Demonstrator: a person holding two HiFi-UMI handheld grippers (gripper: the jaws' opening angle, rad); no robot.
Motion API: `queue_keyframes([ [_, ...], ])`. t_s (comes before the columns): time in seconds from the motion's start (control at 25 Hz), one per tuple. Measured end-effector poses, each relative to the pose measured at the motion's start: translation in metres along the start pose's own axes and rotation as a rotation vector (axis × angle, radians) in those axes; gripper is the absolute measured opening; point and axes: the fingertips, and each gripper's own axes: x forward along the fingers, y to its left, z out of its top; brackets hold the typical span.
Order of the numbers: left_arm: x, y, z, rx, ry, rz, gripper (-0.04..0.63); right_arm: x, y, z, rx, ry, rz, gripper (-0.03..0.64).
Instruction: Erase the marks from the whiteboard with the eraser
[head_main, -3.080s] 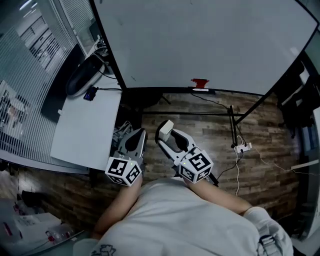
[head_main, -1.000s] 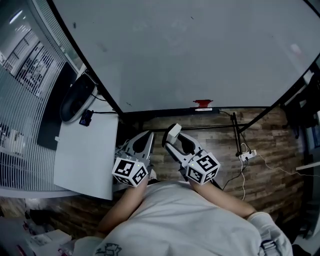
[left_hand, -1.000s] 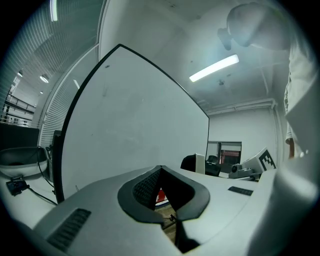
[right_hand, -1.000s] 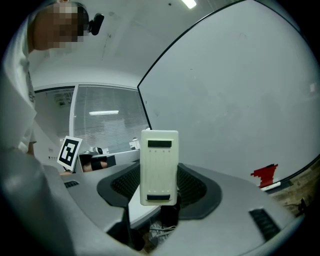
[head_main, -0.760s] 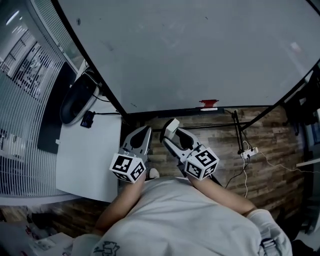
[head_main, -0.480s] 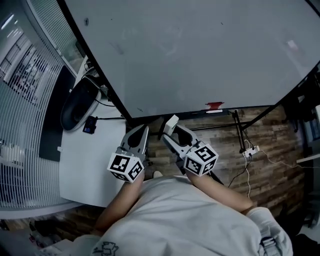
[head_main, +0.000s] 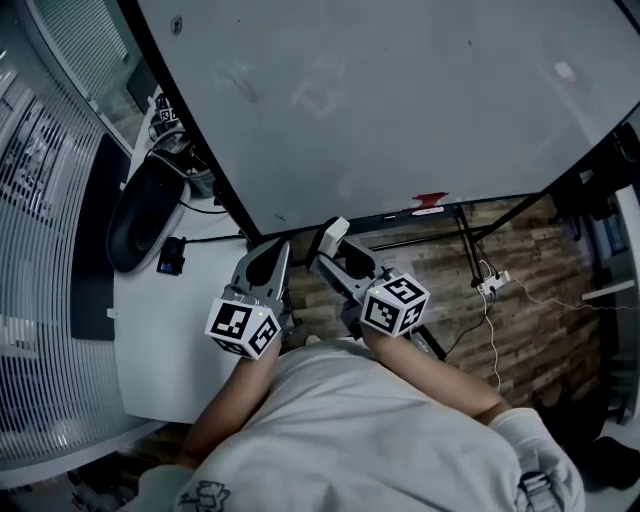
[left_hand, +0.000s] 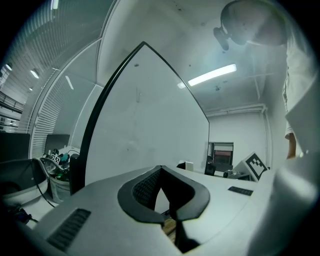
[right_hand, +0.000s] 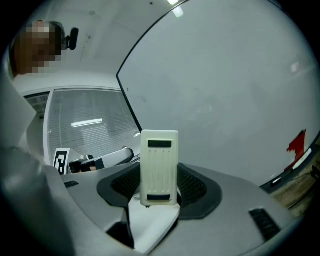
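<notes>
Two hand-held grippers are held below one large white whiteboard (head_main: 400, 100). The right gripper (right_hand: 159, 187) clamps one pale rectangular plastic eraser (right_hand: 159, 167), upright and apart from the board. The left gripper (left_hand: 161, 172) has its jaws pressed together on nothing. One small red object (head_main: 431, 200), perhaps a magnet, sits at the board's lower edge.

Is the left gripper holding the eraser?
No, the left gripper has its jaws shut on nothing; the eraser stands in the right gripper.
</notes>
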Motion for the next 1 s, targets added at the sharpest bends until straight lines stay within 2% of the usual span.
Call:
queue_keyframes([
  [0.24, 0.002, 0.006, -0.003, -0.014, 0.023, -0.008, 0.006, 0.01, -0.005, -0.016, 0.121, 0.028, -0.005, 0.232],
  [0.4, 0.002, 0.014, -0.008, -0.008, 0.038, 0.013, 0.006, 0.019, -0.01, -0.026, 0.153, 0.042, 0.01, 0.232],
  [0.8, -0.007, 0.05, -0.006, -0.049, 0.037, 0.082, 0.006, 0.059, -0.049, -0.071, 0.367, 0.103, -0.009, 0.232],
  [1.0, -0.009, 0.063, -0.009, -0.054, 0.046, 0.093, 0.006, 0.082, -0.068, -0.084, 0.457, 0.091, -0.029, 0.232],
])
